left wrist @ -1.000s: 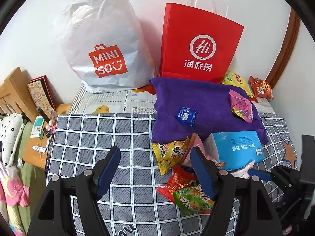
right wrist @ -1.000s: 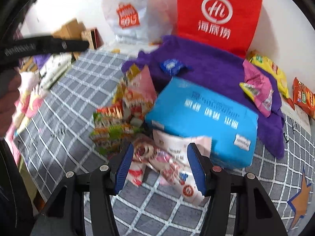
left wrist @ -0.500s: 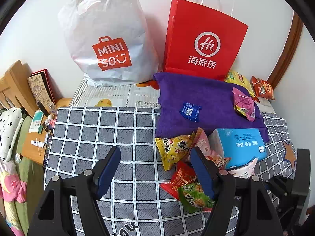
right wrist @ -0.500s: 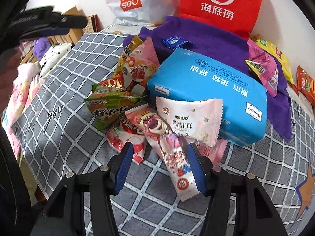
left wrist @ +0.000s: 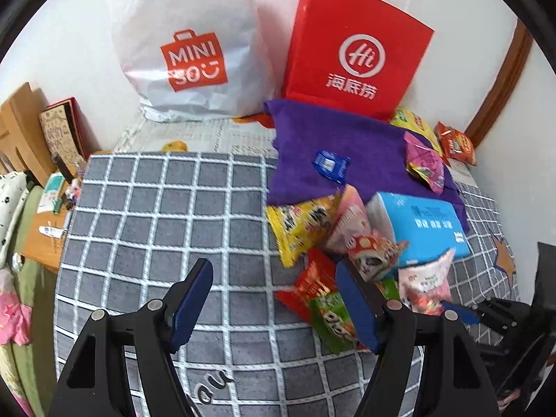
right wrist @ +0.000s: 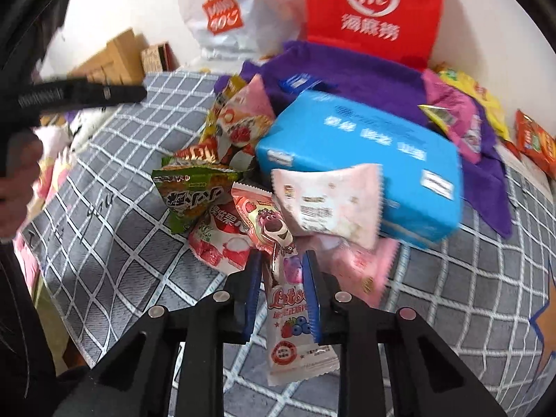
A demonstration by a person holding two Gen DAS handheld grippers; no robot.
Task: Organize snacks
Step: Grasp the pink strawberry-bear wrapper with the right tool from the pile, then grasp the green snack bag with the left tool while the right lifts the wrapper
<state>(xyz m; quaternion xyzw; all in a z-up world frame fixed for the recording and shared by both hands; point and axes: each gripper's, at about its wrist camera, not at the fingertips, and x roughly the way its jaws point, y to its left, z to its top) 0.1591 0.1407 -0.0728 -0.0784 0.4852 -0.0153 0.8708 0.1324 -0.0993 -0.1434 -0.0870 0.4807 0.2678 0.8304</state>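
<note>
The left hand-held gripper point(left wrist: 272, 307) is held wide apart over the grey checked cover point(left wrist: 156, 208), gripping nothing. Only the right wrist view shows the right hand-held gripper point(right wrist: 281, 285) narrowed onto the long pink Lotso packet point(right wrist: 288, 299), at the snack pile's near edge beside the blue tissue pack point(right wrist: 365, 153).

Bright, even light; fisheye-warped edges with dark corners; right view motion-blurred.

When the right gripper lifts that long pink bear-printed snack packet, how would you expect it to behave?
The long pink bear-printed snack packet looks thin and glossy, so it is probably light, floppy and perhaps slippery. The right gripper pinches its middle, so both ends will likely droop.
</note>
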